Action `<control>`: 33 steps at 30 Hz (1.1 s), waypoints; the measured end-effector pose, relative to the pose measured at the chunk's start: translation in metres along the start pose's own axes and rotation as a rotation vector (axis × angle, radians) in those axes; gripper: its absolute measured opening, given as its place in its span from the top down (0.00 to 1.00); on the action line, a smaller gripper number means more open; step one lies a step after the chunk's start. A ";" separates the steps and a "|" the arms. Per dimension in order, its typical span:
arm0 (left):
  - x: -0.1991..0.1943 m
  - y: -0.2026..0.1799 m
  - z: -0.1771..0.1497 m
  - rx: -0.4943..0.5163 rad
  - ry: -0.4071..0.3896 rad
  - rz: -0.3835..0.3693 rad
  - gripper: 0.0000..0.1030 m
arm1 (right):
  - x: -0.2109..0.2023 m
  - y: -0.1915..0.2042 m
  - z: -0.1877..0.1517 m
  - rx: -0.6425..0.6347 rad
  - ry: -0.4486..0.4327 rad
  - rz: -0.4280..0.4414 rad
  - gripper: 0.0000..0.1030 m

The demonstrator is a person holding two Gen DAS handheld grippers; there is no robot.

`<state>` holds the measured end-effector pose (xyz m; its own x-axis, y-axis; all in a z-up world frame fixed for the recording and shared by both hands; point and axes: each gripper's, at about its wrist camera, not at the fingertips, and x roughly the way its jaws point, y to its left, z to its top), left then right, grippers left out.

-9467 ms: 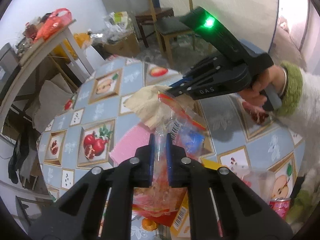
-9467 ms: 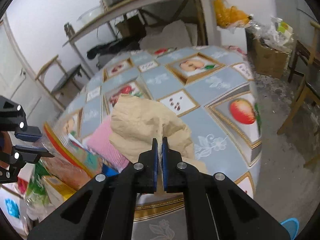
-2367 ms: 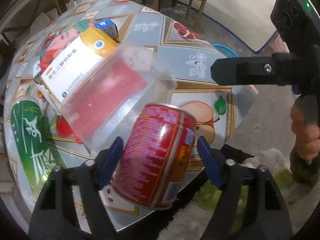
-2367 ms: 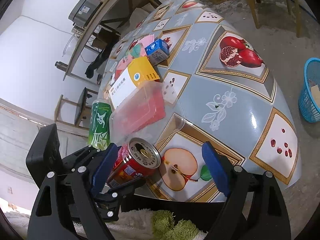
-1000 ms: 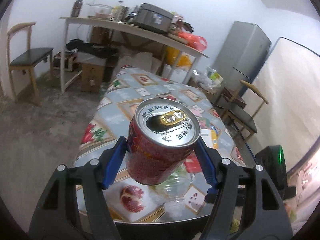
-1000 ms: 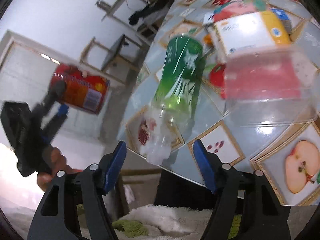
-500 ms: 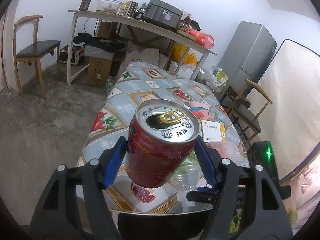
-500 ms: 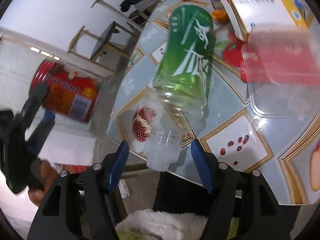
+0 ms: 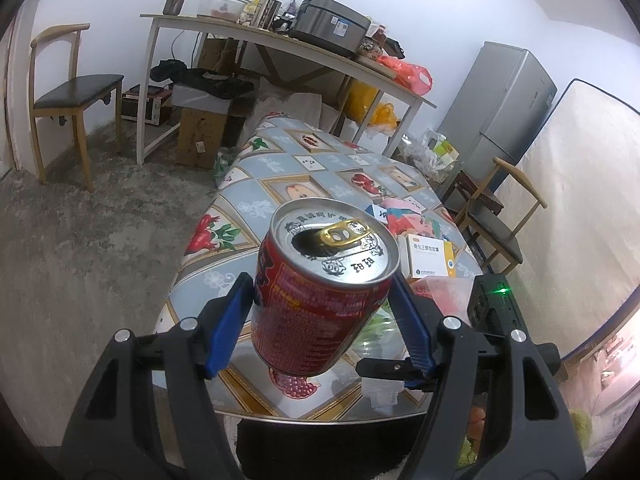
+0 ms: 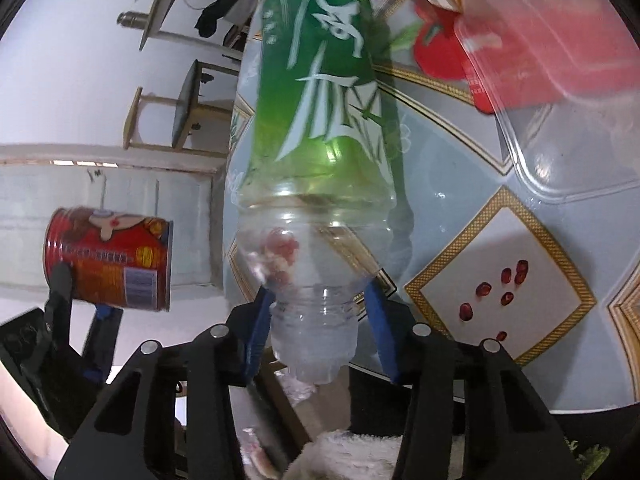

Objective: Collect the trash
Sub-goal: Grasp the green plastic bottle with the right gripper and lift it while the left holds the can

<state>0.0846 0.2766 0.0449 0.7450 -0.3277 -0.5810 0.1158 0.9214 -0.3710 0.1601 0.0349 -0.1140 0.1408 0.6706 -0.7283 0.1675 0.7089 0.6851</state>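
Left wrist view: my left gripper (image 9: 324,320) pinches the red can (image 9: 320,300) aloft, off the table (image 9: 256,184). Right wrist view: my right gripper (image 10: 316,332) is closing around the green bottle (image 10: 320,120), which lies on the table, long axis running straight away from me, neck between the pads.

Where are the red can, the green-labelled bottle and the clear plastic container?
red can (image 9: 320,300): left wrist view, printed side wall.
green-labelled bottle (image 10: 320,80): right wrist view, green label.
clear plastic container (image 10: 568,152): right wrist view, transparent wall.
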 end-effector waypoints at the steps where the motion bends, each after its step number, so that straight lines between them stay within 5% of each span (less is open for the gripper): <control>1: 0.000 0.000 0.000 0.001 0.001 -0.001 0.37 | 0.001 -0.002 0.001 0.009 0.004 0.017 0.58; 12: 0.001 -0.001 -0.002 0.005 0.004 0.002 0.37 | -0.008 -0.020 -0.009 -0.010 -0.005 0.061 0.62; 33: 0.024 -0.014 0.000 0.035 0.037 -0.029 0.37 | -0.074 -0.009 -0.026 -0.248 -0.140 -0.049 0.62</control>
<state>0.1007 0.2561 0.0359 0.7161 -0.3617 -0.5970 0.1606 0.9177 -0.3634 0.1224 -0.0152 -0.0659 0.2743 0.6099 -0.7435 -0.0640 0.7830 0.6187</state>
